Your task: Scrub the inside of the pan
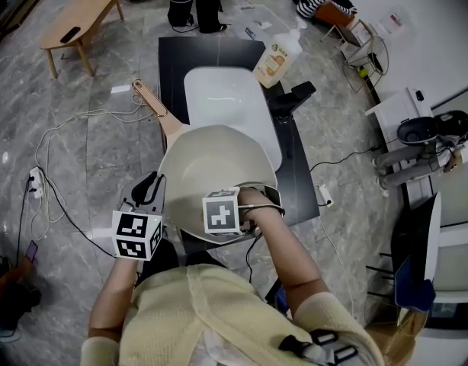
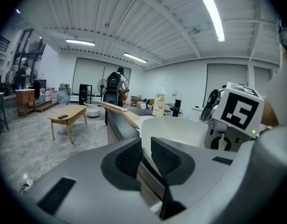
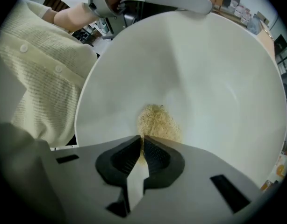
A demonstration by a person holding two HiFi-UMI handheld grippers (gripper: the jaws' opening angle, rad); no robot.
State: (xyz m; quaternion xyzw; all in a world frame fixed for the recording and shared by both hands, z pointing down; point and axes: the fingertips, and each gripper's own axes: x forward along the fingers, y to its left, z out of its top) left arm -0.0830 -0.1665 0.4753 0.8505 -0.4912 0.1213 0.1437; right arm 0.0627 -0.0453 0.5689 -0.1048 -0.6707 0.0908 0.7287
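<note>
Cream pan (image 1: 219, 162) tilted at counter's (image 1: 173, 59) near edge, rim clamped by left gripper (image 2: 146, 158), right gripper (image 3: 143, 149) closed on yellow scourer (image 3: 157, 122) inside.

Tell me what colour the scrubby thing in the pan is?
Yellowish tan; the scrubber shows best in the right gripper view.

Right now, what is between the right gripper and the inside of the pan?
A yellowish scrubbing pad. The right gripper pinches it, and it sits against the white inside of the pan. The right gripper view shows this.
</note>
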